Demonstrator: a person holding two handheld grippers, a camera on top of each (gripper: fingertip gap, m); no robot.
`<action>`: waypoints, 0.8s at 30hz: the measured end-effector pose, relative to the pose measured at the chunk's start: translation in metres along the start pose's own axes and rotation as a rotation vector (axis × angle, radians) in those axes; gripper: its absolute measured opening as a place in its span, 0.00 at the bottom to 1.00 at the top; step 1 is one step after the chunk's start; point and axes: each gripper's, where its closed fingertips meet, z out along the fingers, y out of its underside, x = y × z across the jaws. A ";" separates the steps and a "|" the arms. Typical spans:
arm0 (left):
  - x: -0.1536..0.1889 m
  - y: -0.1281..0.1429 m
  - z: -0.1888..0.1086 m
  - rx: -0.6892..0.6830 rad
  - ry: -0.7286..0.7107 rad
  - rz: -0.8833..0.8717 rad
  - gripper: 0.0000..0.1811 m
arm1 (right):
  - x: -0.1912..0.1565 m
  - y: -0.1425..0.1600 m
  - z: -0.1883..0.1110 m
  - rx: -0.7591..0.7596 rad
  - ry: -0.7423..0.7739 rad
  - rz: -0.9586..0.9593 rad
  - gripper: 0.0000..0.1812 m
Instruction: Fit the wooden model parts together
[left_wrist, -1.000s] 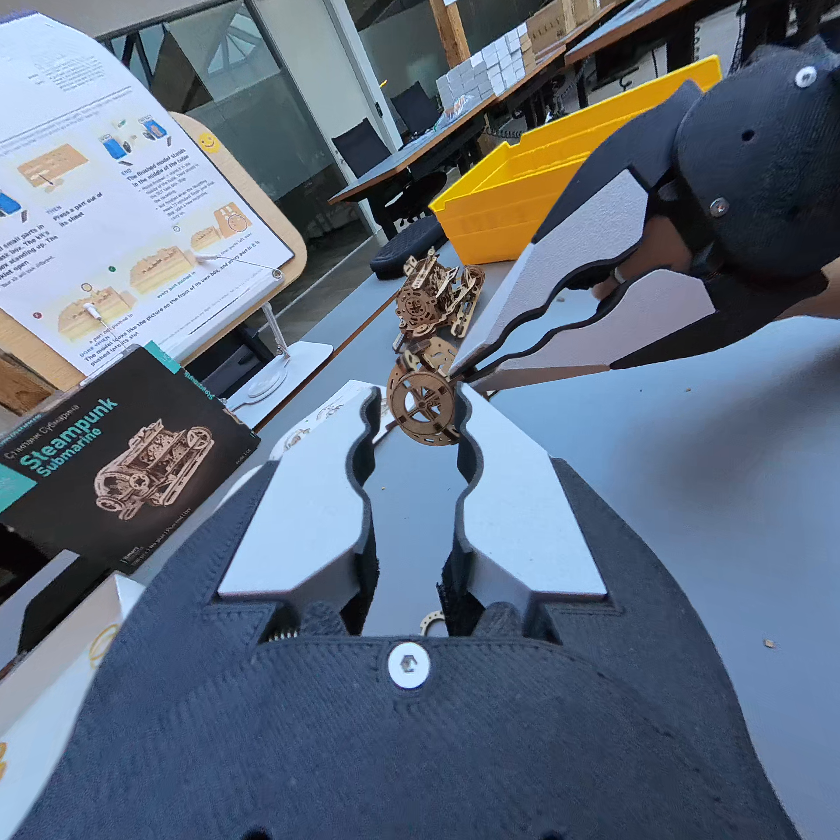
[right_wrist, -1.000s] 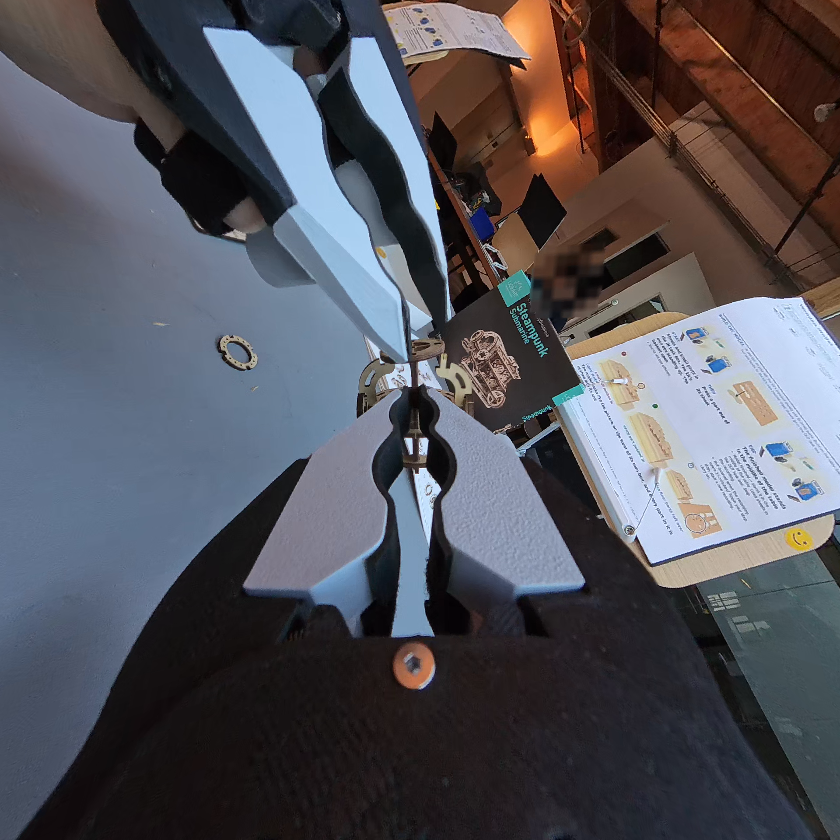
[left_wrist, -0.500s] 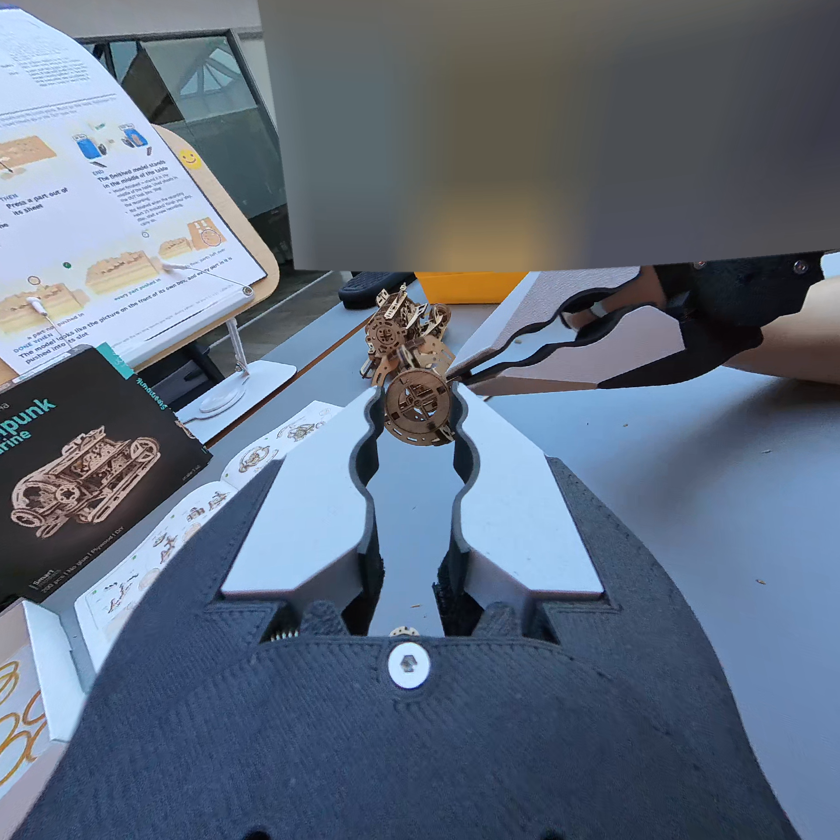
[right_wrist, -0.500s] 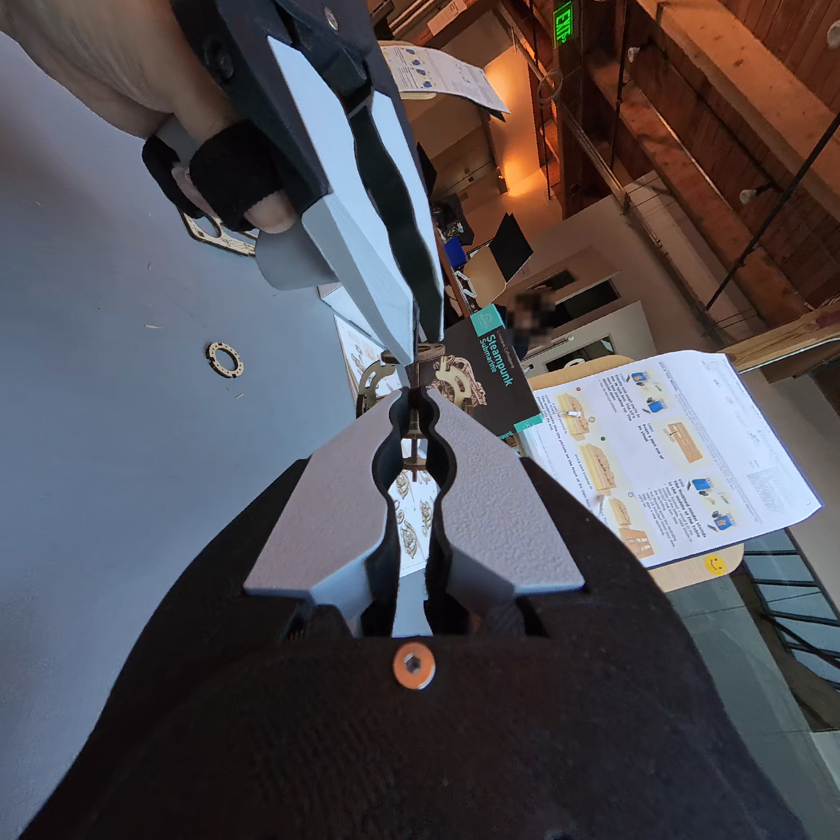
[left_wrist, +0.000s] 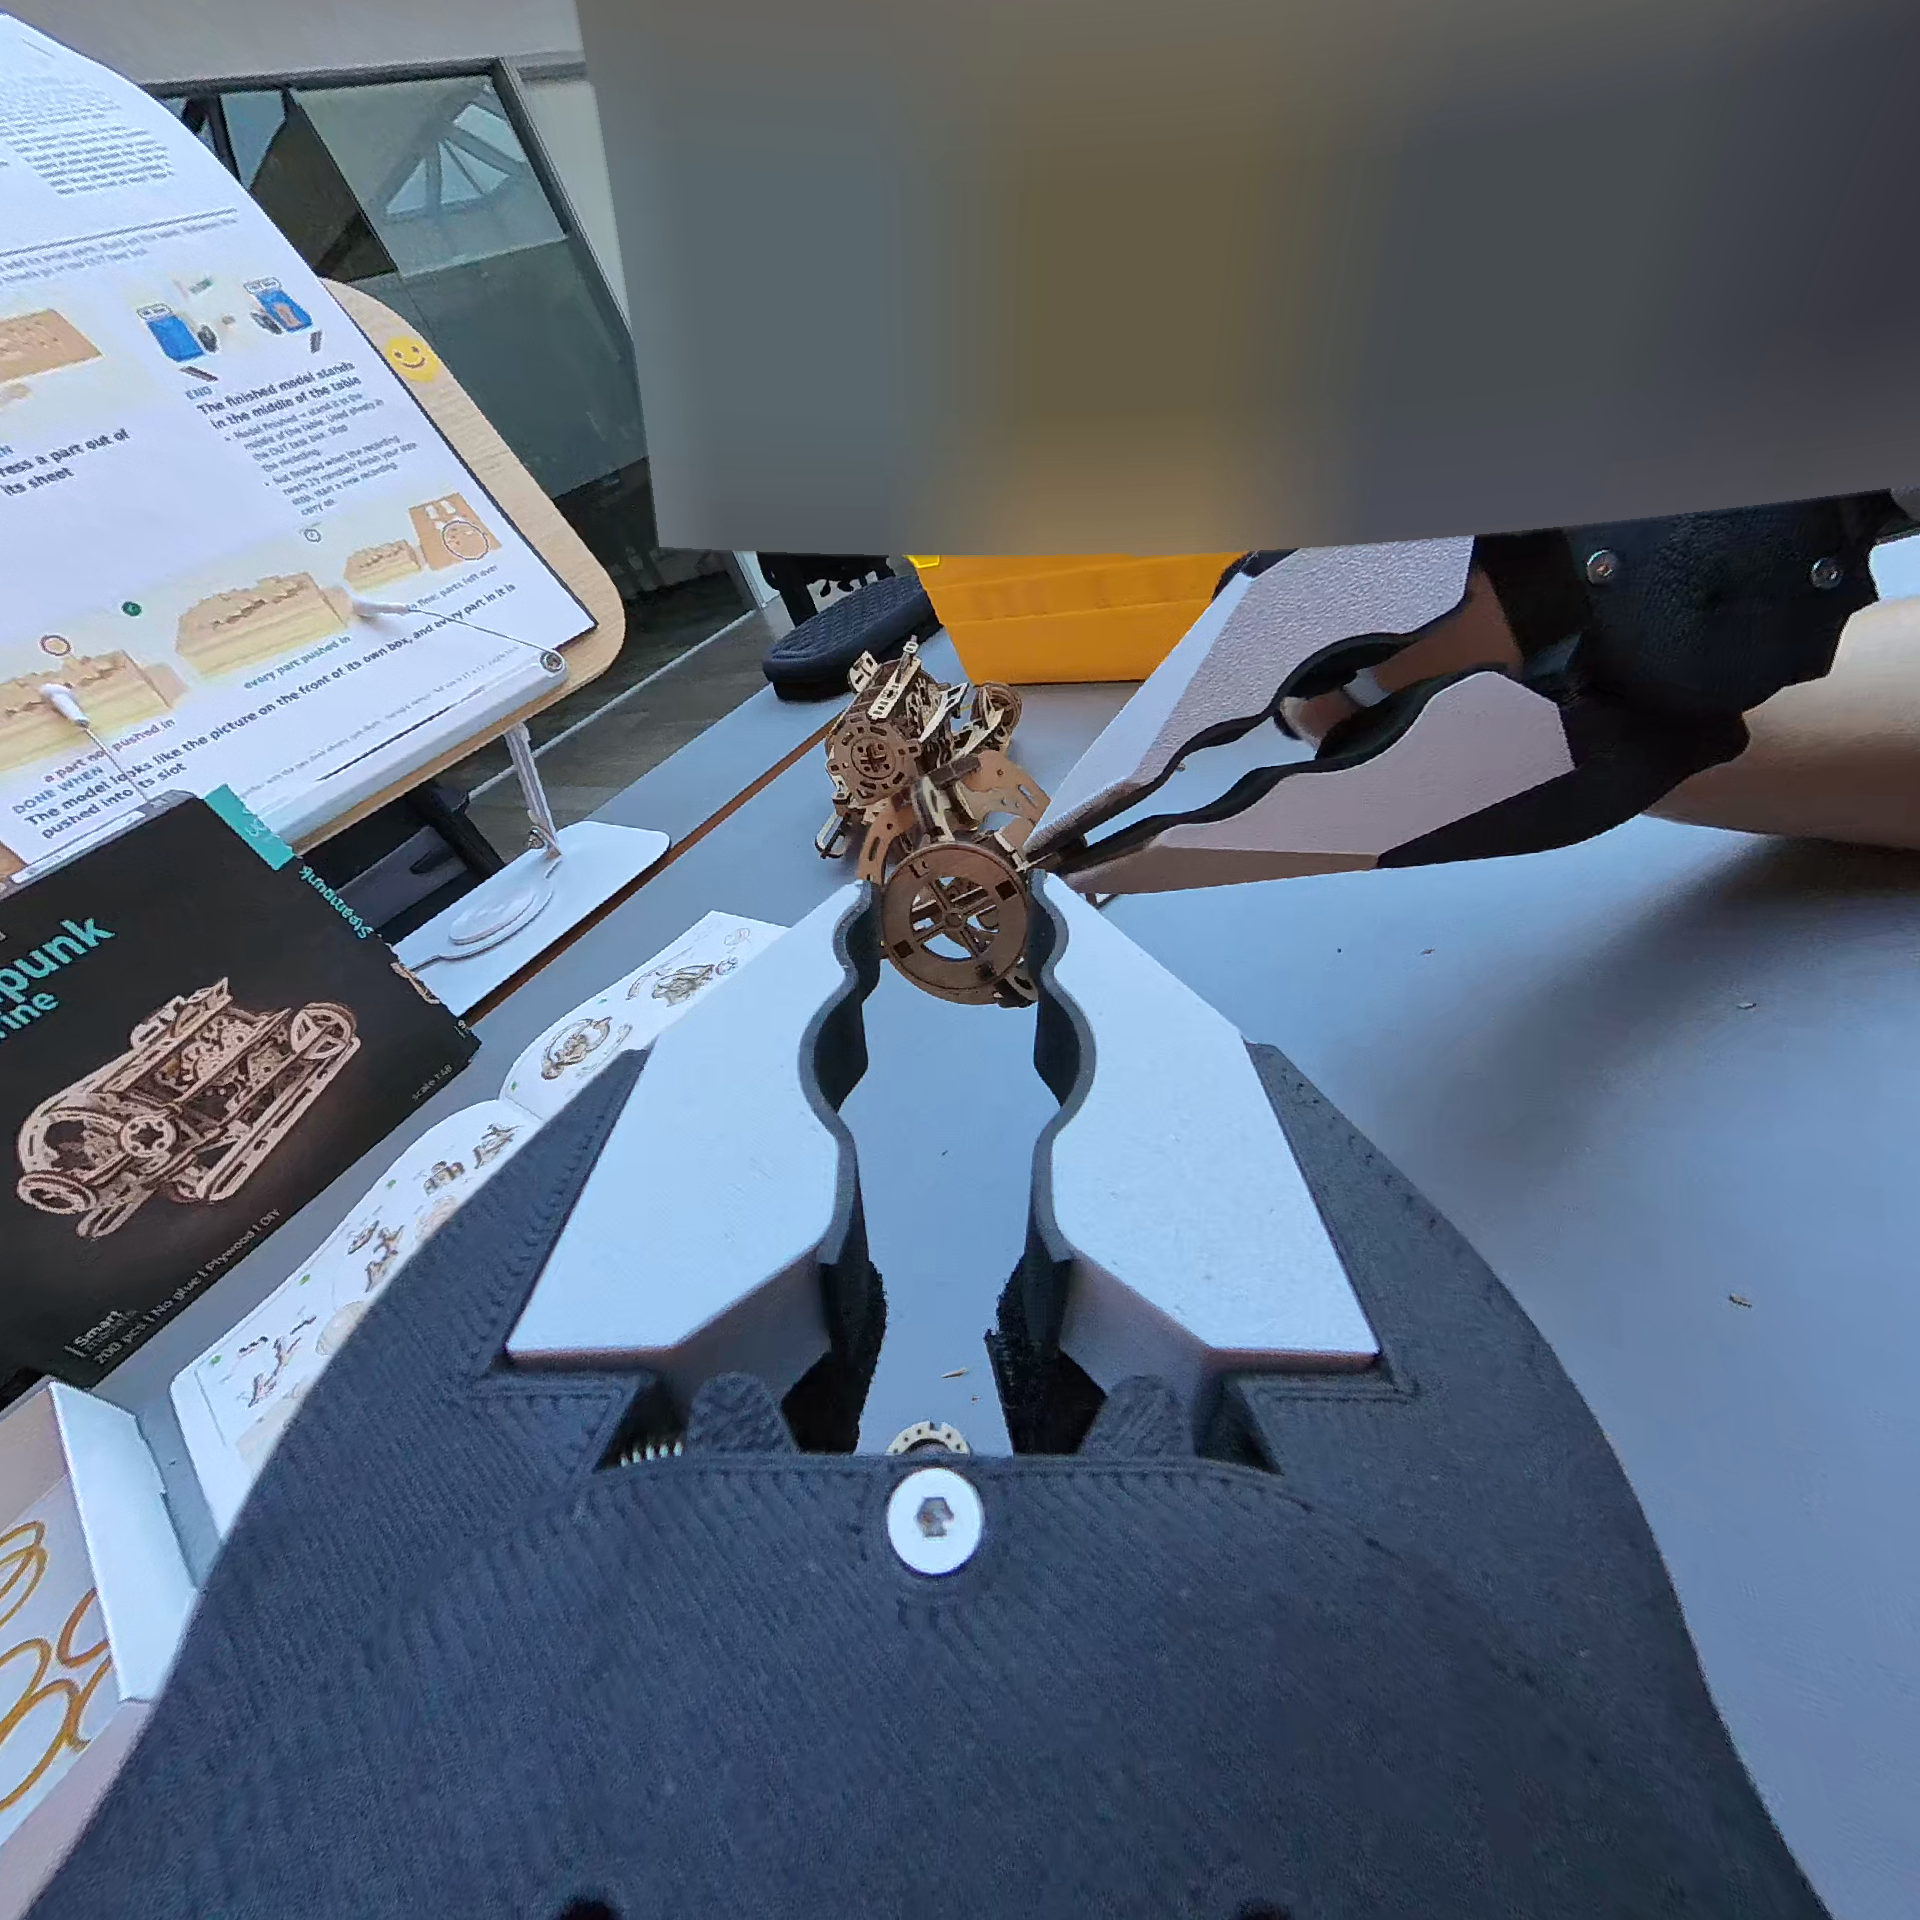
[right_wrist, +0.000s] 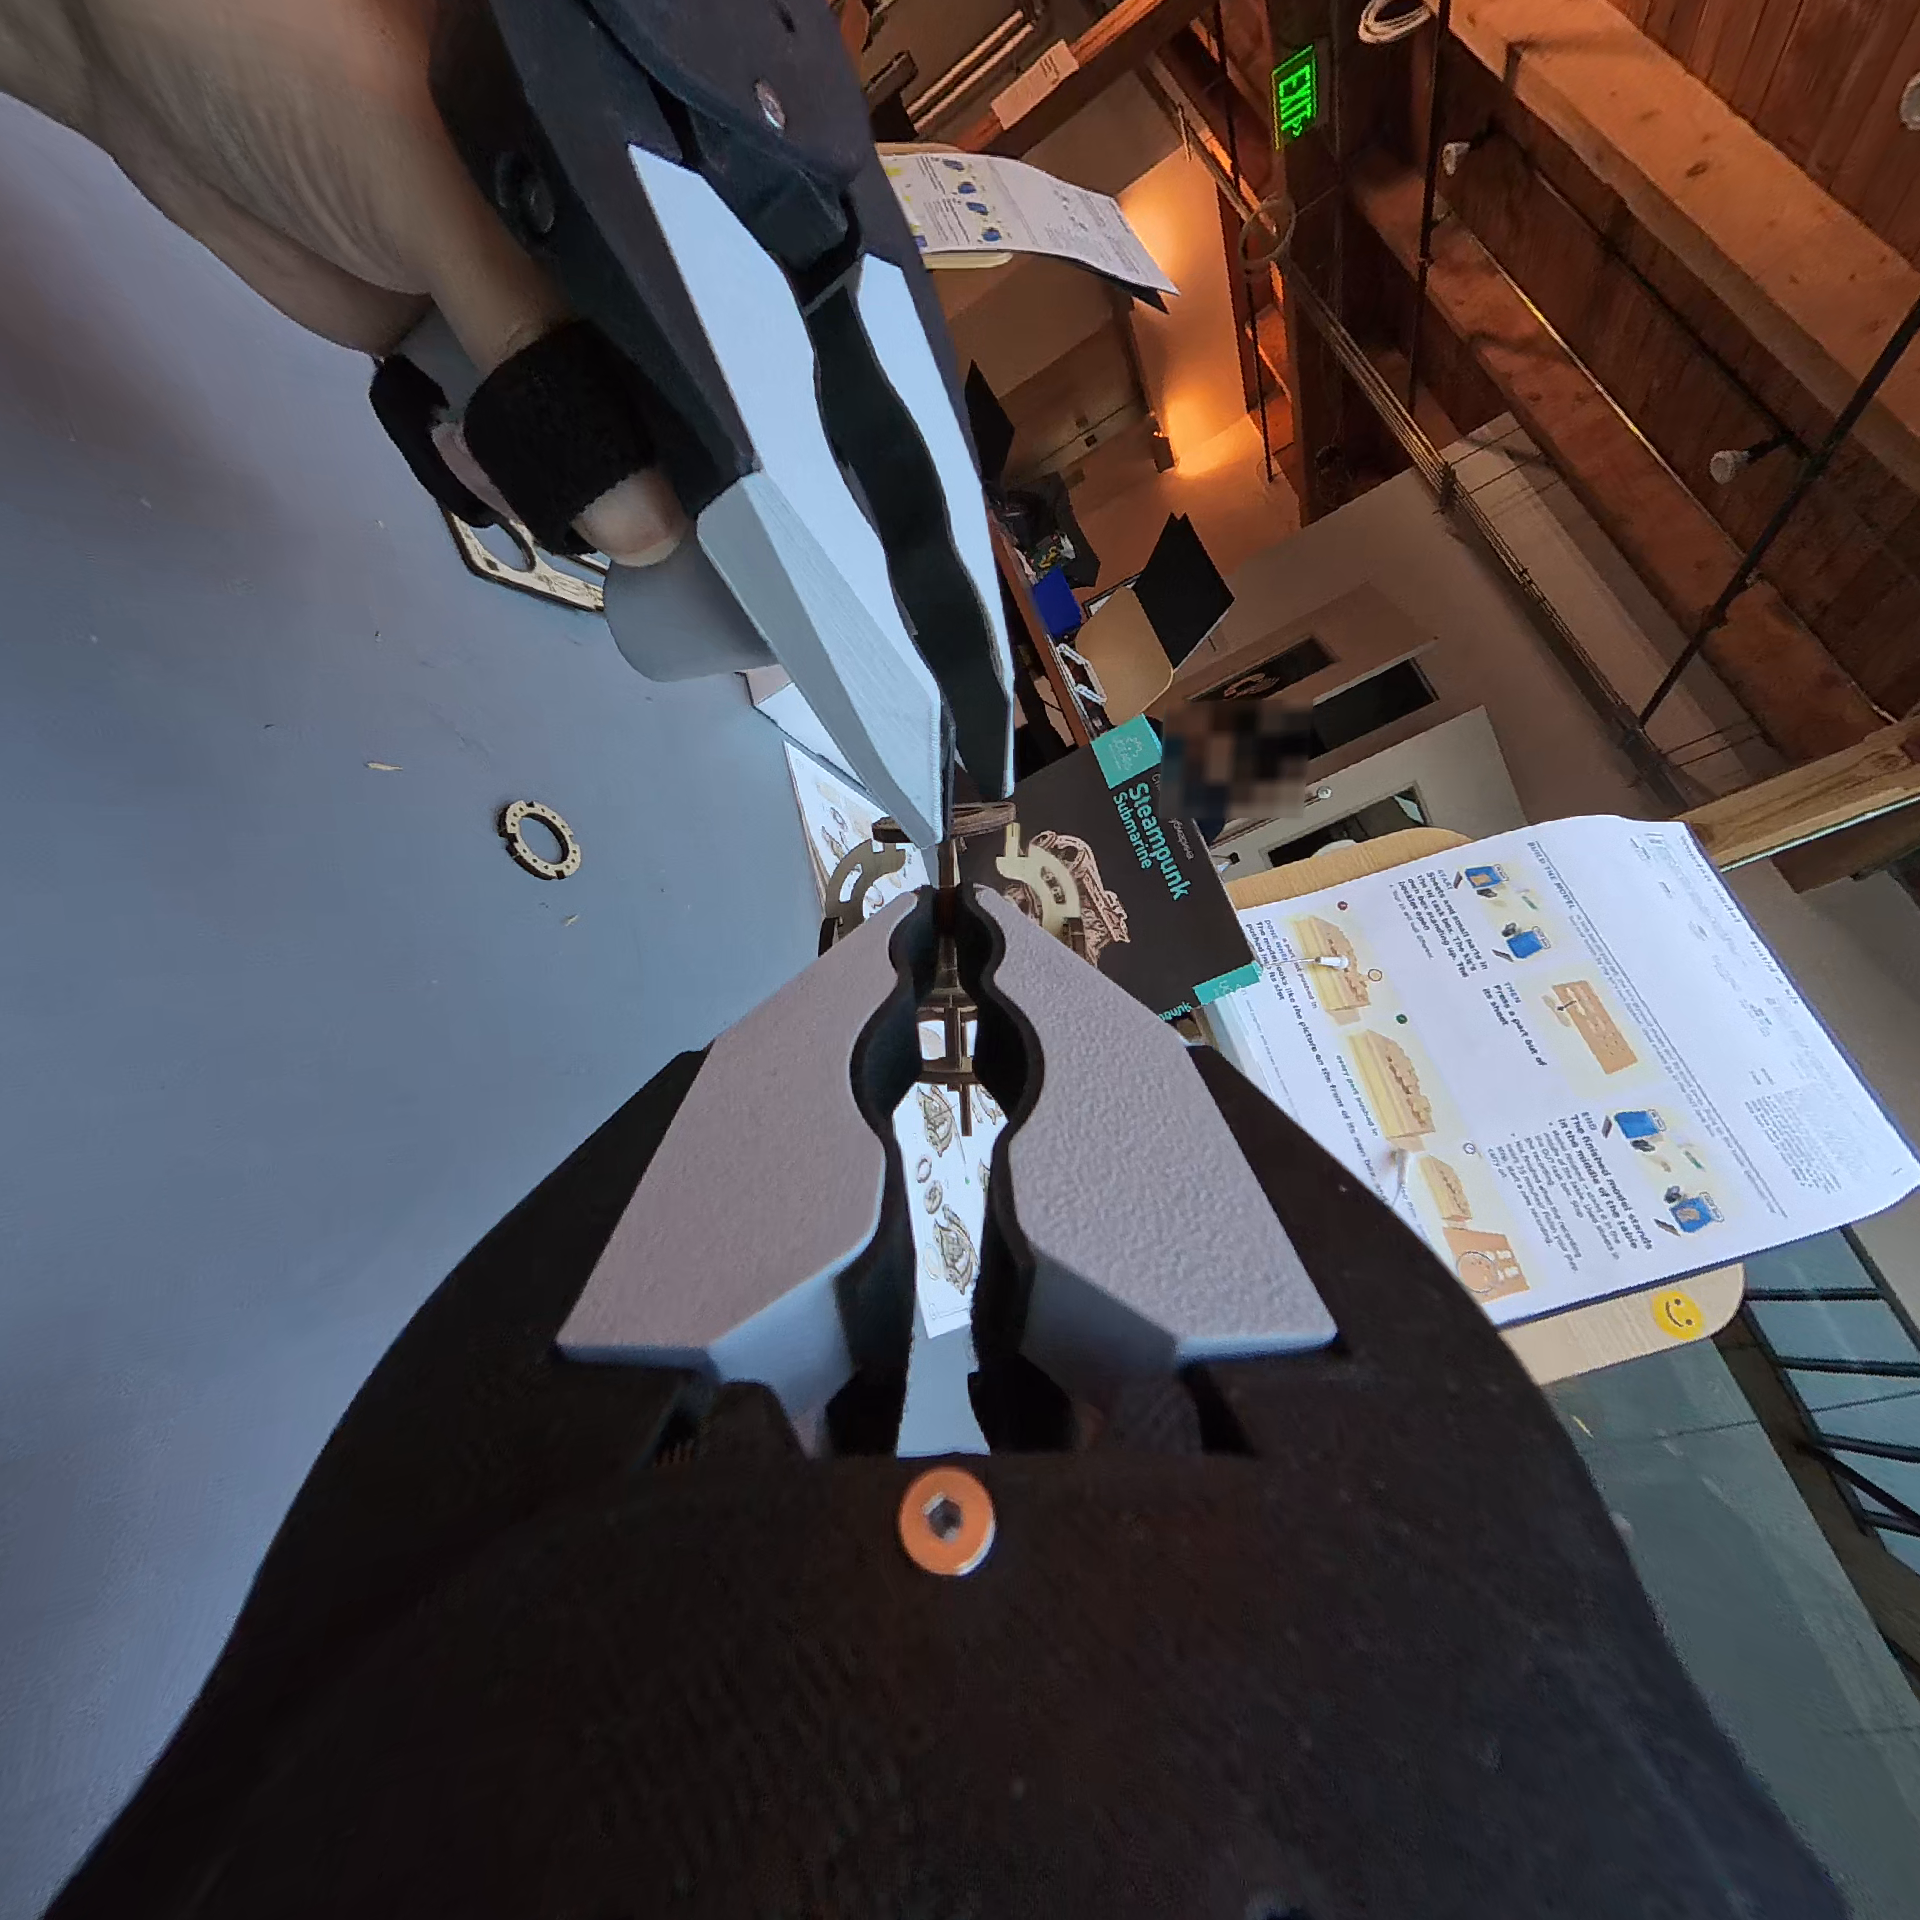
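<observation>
Room: open workspace with timber beams overhead and glass partitions. One grey table (left_wrist: 1455, 1039) carries everything.

One instruction sheet on a wooden stand (left_wrist: 239, 499), tilted back, at the table's left edge. One yellow bin (left_wrist: 1070, 613) at the far side. One black kit box (left_wrist: 177, 1049) propped below the sheet; one open booklet (left_wrist: 582, 1039) lies flat just beside it.

Two grippers. Left gripper (left_wrist: 951, 914): fingers clamped on the rim of one wooden wheel part (left_wrist: 956, 925), held above the table. The wheel's flat face is turned to the left wrist camera; its axle axis runs roughly along the fingers. Right gripper (right_wrist: 948, 920): fingers nearly together, pinching a thin wooden piece at the wheel's edge; what exactly they hold I cannot tell. Its tips meet the left gripper's tips from the right.

One part-built wooden model (left_wrist: 914, 738) stands on the table just behind the wheel.

One loose wooden ring (right_wrist: 538, 837) lies flat on the table, well apart.
</observation>
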 end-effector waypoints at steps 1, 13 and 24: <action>0.000 -0.001 0.000 0.003 0.006 -0.003 0.14 | 0.000 -0.001 -0.001 0.009 0.000 0.010 0.00; -0.006 -0.002 -0.001 0.017 -0.012 -0.061 0.20 | 0.000 0.001 0.000 0.107 -0.085 0.233 0.00; -0.019 0.016 -0.044 0.132 0.191 -0.233 0.17 | 0.000 -0.005 -0.005 0.353 -0.327 0.720 0.00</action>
